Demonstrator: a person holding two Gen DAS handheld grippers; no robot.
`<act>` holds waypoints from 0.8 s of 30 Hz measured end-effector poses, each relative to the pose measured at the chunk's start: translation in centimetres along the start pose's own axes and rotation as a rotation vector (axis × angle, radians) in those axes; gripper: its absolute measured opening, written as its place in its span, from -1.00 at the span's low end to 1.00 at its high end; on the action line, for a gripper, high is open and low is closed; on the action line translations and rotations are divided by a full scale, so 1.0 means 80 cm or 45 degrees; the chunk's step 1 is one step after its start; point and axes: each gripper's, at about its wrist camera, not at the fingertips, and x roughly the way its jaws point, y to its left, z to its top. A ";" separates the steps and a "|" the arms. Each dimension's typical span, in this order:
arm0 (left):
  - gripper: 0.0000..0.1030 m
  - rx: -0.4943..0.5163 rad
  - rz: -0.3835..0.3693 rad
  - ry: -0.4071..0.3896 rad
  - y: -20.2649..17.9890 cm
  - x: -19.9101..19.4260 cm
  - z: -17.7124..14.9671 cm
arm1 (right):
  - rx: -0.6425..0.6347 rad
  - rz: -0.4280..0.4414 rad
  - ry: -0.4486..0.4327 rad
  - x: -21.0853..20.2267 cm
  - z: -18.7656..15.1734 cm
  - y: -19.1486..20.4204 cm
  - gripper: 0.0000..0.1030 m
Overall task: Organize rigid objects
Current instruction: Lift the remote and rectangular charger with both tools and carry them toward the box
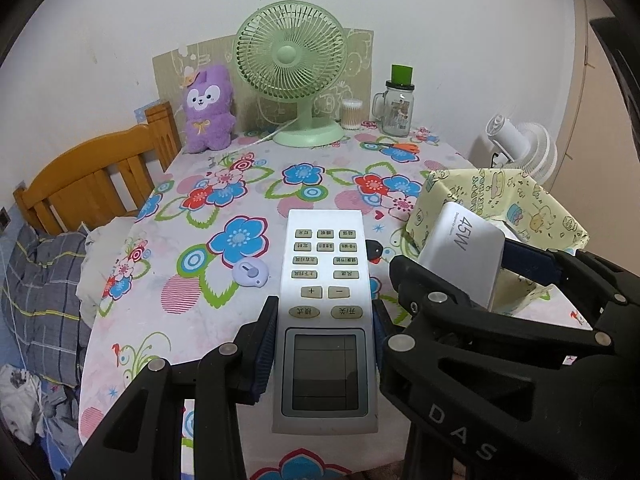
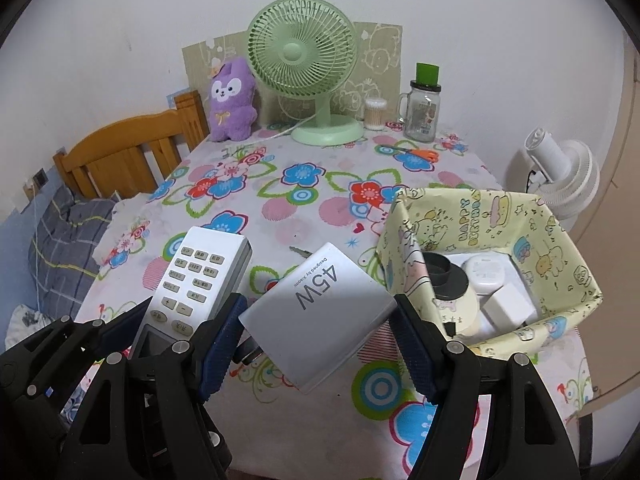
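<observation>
My left gripper [image 1: 324, 344] is shut on a grey air-conditioner remote [image 1: 325, 280], held above the flowered tablecloth [image 1: 224, 208]. My right gripper [image 2: 318, 340] is shut on a white 45W charger block [image 2: 320, 312], tilted, lifted just left of the yellow patterned box [image 2: 532, 220]. The box holds a cream bottle with a black cap [image 2: 448, 284] and small white chargers [image 2: 508, 306]. In the left wrist view the charger [image 1: 464, 252] and right gripper show at right, in front of the box [image 1: 520, 204]. The remote [image 2: 200, 276] also appears left in the right wrist view.
At the back stand a green desk fan [image 1: 292, 68], a purple plush toy [image 1: 208, 110], a cotton-swab tub [image 1: 352, 114] and a glass jar [image 1: 396, 108]. Orange scissors [image 1: 400, 147], a small lilac gadget [image 1: 250, 274] and a key [image 2: 298, 250] lie on the cloth. A wooden headboard [image 1: 92, 184] is left.
</observation>
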 end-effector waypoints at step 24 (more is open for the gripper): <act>-0.13 0.095 -0.025 -0.036 -0.058 -0.020 0.032 | 0.015 -0.027 -0.060 -0.039 0.020 -0.050 0.46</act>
